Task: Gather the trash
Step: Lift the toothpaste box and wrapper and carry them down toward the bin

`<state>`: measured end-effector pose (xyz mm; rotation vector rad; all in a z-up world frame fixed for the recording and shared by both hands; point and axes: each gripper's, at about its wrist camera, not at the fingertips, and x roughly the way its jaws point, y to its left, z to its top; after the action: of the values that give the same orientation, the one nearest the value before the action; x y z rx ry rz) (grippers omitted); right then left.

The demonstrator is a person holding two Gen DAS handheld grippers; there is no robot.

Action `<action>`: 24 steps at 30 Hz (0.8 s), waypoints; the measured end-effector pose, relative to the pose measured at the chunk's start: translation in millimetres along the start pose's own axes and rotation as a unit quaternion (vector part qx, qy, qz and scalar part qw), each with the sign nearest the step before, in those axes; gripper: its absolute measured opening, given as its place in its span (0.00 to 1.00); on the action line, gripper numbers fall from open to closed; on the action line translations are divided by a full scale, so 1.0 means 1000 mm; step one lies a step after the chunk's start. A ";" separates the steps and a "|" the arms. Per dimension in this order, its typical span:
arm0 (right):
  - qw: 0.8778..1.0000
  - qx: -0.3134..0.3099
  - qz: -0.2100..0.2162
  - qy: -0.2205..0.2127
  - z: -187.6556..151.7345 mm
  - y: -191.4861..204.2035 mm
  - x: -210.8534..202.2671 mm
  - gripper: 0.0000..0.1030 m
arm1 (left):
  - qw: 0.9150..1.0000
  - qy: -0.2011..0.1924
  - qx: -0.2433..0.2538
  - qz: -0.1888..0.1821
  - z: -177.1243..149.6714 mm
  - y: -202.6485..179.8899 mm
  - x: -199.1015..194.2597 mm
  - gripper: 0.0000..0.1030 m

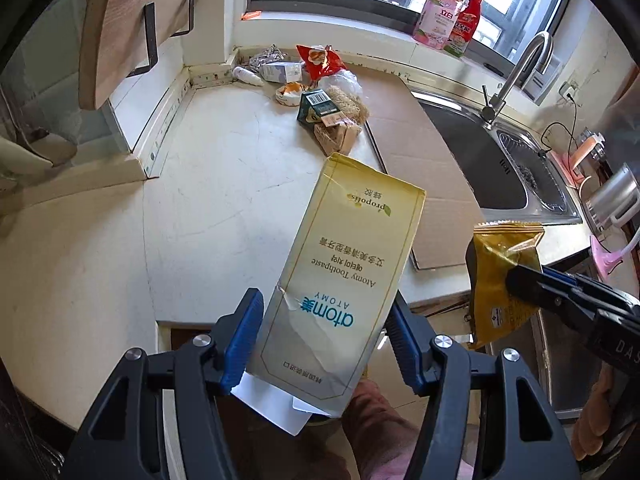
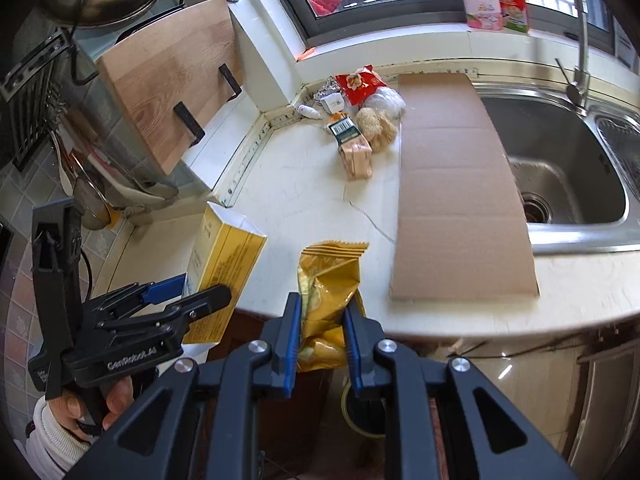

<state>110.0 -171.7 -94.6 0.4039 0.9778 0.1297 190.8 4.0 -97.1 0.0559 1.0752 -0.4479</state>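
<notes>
Trash is in both of my claws, lifted clear of the bench point(image 2: 304, 208). My left claw point(image 1: 324, 336) is clamped across the lower half of a pale yellow toothpaste box point(image 1: 340, 264), whose free end tilts up toward one o'clock in the left wrist view; a white flap hangs out of its near end. My right claw point(image 2: 320, 328) is pinched narrow on a crumpled gold snack wrapper point(image 2: 328, 280), its crimped edge pointing to twelve o'clock. In the right wrist view the left claw and its box sit at nine o'clock, with a hand point(image 2: 96, 404) in a white sleeve on the grip. More trash lies in a heap point(image 2: 360, 120) on the bench at twelve o'clock, near the back wall: a red packet, a clear bag, a dark green carton, a small bottle. A flat cardboard sheet point(image 2: 456, 184) lies between that heap and the steel sink point(image 2: 560, 152) at two o'clock.
</notes>
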 end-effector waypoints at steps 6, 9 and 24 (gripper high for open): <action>1.000 0.009 -0.019 0.016 -0.043 0.006 -0.021 0.19 | 1.000 0.005 0.001 -0.023 -0.028 -0.014 -0.008 0.58; 0.999 -0.001 -0.028 0.024 -0.060 0.010 -0.032 0.19 | 0.999 0.004 -0.004 -0.033 -0.039 -0.022 -0.011 0.57; 0.996 -0.053 -0.027 0.072 -0.095 -0.002 -0.037 0.20 | 1.000 0.012 -0.022 -0.009 -0.114 -0.041 -0.014 0.58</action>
<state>10.6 -158.3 -113.5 0.2743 1.1169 0.1625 74.2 0.9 -133.1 0.0113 1.1093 -0.4408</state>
